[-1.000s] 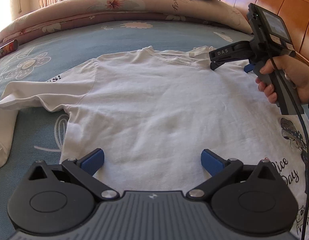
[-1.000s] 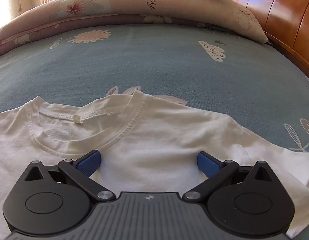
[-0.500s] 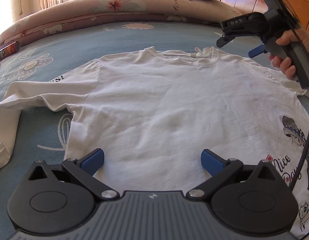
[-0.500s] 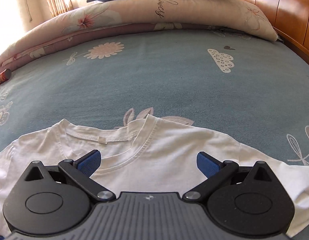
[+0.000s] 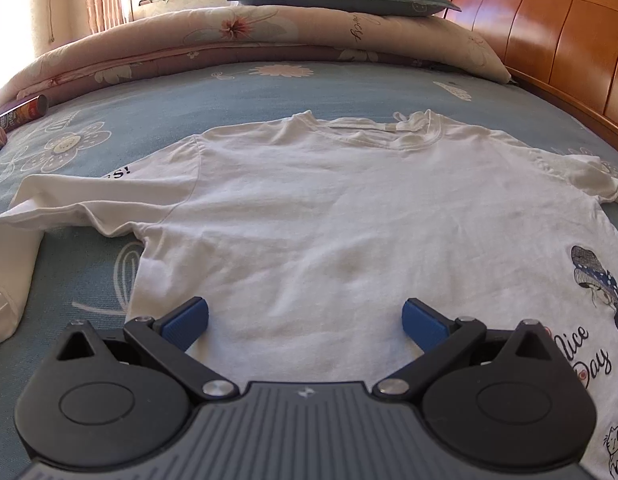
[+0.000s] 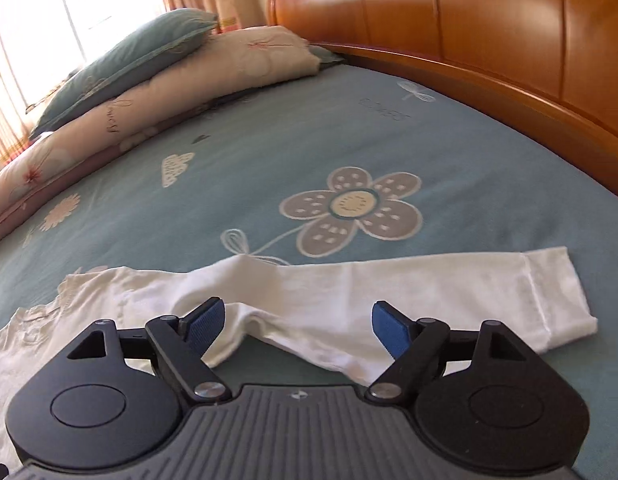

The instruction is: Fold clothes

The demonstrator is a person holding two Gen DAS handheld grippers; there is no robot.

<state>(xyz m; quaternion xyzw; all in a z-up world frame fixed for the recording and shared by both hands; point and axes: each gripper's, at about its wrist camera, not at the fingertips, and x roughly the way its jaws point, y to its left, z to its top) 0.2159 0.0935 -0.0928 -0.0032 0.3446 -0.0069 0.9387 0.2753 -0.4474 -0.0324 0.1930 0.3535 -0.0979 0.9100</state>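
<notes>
The white long-sleeved T-shirt (image 5: 329,216) lies spread flat on the blue flowered bedsheet (image 5: 269,92), and I judge it light, limp and quick to wrinkle or drag, so I'd take it by a thin edge: the hem, a shoulder seam, or the cuff end of the right sleeve (image 6: 429,300) stretched out sideways. My left gripper (image 5: 305,320) hangs over the lower body of the shirt with its blue pads wide apart and gripping nothing. My right gripper (image 6: 297,326) sits over the sleeve near the armpit, jaws closing but pads clear of the cloth.
</notes>
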